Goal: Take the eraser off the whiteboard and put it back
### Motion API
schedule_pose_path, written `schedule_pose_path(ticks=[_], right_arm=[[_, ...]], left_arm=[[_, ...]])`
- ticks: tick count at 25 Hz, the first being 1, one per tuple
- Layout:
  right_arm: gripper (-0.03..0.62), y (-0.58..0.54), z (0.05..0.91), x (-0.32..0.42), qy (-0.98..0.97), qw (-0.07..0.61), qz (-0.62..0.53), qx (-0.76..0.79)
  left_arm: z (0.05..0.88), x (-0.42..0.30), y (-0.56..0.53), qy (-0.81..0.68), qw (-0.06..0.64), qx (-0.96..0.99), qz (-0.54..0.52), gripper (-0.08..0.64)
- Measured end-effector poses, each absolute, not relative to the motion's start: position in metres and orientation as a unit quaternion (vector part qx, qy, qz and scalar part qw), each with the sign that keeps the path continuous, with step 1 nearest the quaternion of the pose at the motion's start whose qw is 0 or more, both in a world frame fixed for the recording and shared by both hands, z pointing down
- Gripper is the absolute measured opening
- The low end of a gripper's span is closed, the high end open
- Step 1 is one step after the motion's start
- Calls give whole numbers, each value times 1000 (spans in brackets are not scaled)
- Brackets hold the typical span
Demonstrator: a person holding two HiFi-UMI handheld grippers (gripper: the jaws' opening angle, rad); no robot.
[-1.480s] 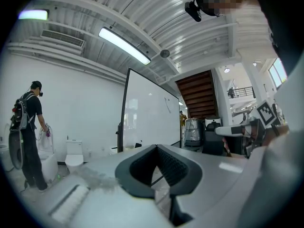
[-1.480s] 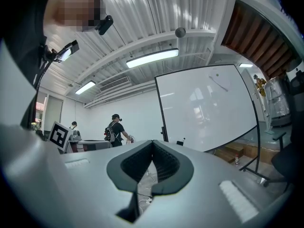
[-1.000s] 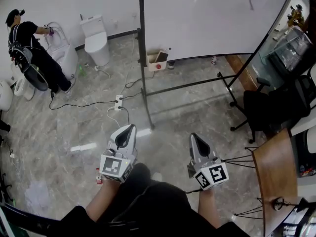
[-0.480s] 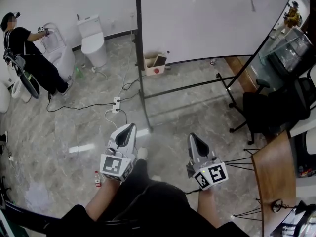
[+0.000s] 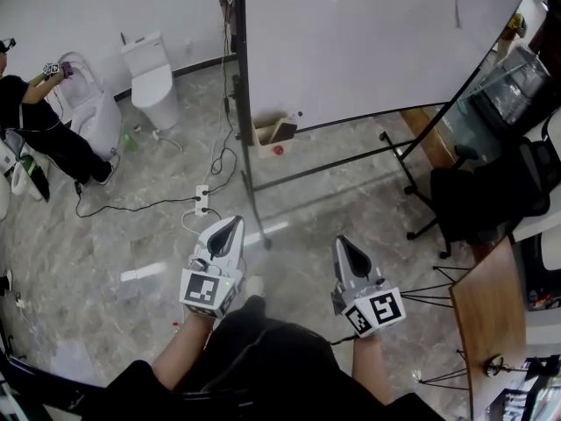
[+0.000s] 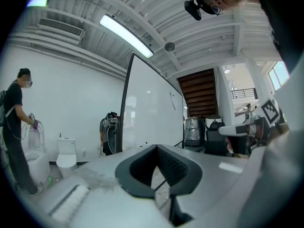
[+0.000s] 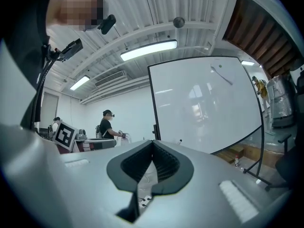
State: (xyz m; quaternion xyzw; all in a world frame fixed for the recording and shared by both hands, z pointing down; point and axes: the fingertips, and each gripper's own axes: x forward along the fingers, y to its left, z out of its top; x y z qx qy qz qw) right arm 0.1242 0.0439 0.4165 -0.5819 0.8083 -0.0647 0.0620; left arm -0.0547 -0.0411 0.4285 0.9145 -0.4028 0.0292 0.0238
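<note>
There is one whiteboard [image 5: 368,42], one cardboard box [image 5: 276,132], one black chair [image 5: 478,196], one left claw [image 5: 230,228] and one right claw [image 5: 347,247], so two.

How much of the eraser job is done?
Nothing looks done yet. The left gripper and right gripper have jaws together, empty, short of the whiteboard. I can't spot the eraser. Left: reach the board, take it off, put it back.
</note>
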Motion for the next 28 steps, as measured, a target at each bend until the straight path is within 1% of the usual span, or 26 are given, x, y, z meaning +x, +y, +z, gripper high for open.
schedule_pose_path(ticks=[3, 13, 21, 28], right_arm=[[9, 14, 413, 121, 800, 62, -61, -593], [9, -80, 408, 99, 775, 60, -59, -627], [9, -106, 413, 93, 768, 61, -64, -634], [9, -139, 435, 110, 753, 54, -68, -652]], left_arm=[[429, -56, -77, -391, 17, 919, 41, 5], [426, -56, -175, -335, 10, 942, 33, 5], [428, -51, -201, -320, 17, 947, 24, 5], [427, -42, -205, -324, 15, 945, 28, 5]])
